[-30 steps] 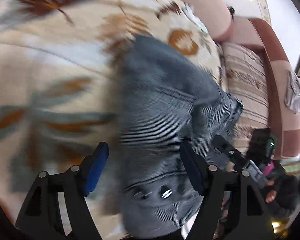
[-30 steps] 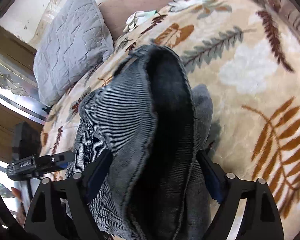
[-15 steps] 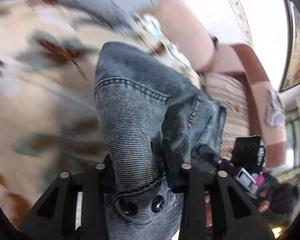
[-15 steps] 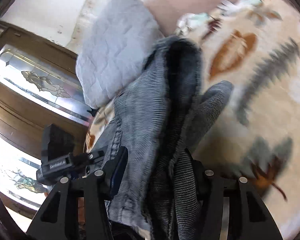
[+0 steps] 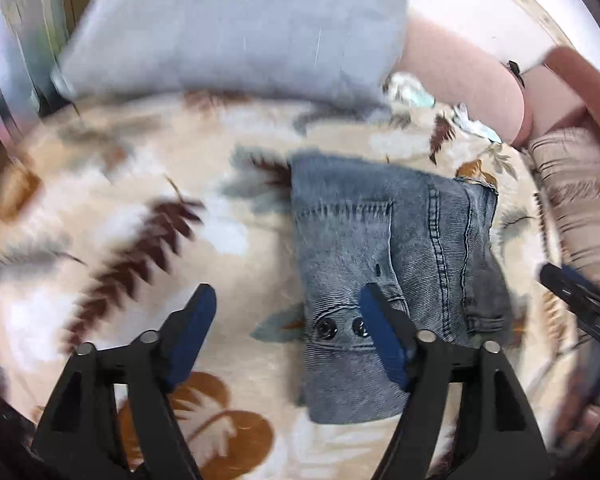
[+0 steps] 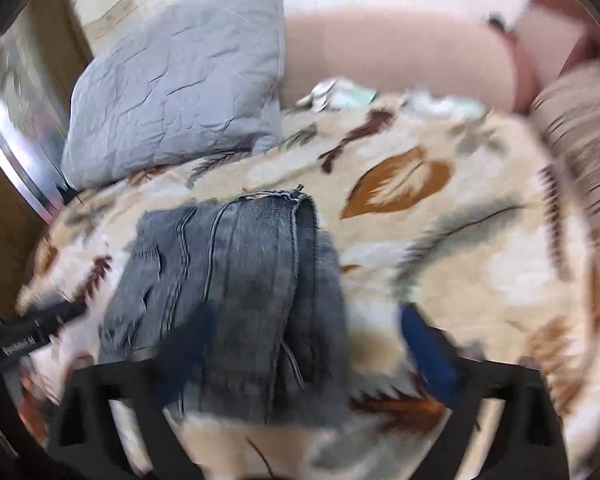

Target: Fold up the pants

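Both grippers have let go of the pants since the earlier frames, when denim was pinched between each pair of pads, and both views now look down on the garment from above. Jaws of the left gripper (image 5: pixel 286 316) are opening, wide apart with nothing clamped; its right blue pad (image 5: pixel 382 336) shows in front of the waistband near the two snap buttons (image 5: pixel 342 327), while its other pad is over bare blanket. Jaws of the right gripper (image 6: pixel 300 364) are opening too; one blue pad (image 6: pixel 428 354) stands clear to the side of the pants, the other is a dark blur in front of the denim, and no cloth looks squeezed between them. The pants (image 5: pixel 392 280), grey-blue jeans, lie folded into a compact stack on the leaf-patterned blanket (image 5: pixel 148 208), pocket and seams up, a hem edge at the far corner. Beyond the pants, a grey quilted pillow (image 6: pixel 176 80) rests at the far edge of the blanket, with a pink bolster (image 6: pixel 396 52) next to it and a striped cushion (image 5: pixel 572 200) off to the pants' side. Both views are smeared by motion.
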Demonstrator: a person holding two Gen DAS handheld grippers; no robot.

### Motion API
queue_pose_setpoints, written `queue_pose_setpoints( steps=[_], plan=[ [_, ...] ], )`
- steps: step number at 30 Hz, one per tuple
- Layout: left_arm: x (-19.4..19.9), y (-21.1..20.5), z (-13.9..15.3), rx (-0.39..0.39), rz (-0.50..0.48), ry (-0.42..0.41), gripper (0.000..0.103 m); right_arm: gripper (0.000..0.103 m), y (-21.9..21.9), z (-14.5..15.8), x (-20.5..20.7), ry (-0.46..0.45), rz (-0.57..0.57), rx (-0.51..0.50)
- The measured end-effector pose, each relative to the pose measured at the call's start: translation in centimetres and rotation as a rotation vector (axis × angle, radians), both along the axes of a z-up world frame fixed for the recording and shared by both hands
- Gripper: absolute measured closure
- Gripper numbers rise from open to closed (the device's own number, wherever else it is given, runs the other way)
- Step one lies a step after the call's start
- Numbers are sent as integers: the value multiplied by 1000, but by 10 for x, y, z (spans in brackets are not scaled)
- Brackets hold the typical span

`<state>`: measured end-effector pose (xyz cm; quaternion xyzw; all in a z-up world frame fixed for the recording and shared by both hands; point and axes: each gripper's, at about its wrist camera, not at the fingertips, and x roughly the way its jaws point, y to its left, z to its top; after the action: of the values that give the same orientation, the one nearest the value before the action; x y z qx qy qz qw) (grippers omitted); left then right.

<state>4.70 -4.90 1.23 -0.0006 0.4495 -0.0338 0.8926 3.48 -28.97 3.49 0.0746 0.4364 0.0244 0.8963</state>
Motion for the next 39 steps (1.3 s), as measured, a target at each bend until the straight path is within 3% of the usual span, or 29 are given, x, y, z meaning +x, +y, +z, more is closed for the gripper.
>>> queue_pose_setpoints(
  steps=[3, 8, 15, 19, 22, 26, 30, 39],
  plan=[
    [-26, 0, 2, 113, 4, -94, 21, 4, 14, 2, -27, 34, 17, -116],
    [-41, 1, -21, 47, -38, 5, 21, 4, 32, -7, -78, 27, 59, -228],
    [-77, -12, -19, 169, -63, 2, 21, 3, 43, -8, -113, -17, 42, -309],
    [-85, -21, -15, 147, -92, 11, 21, 3, 44, -1, -126, -39, 43, -308],
    [-94, -26, -10, 131, -111, -37, 21, 3, 45, 5, -136, -70, 42, -295],
    [-99, -33, -6, 126, -139, -20, 21, 3, 43, 10, -143, -92, 41, -275],
    [-103, -37, -6, 109, -160, 10, 21, 3, 41, 10, -147, -101, 34, -290],
    [-118, -49, 2, 98, -213, -10, 21, 3, 32, 6, -154, -85, -4, -270]
  ],
)
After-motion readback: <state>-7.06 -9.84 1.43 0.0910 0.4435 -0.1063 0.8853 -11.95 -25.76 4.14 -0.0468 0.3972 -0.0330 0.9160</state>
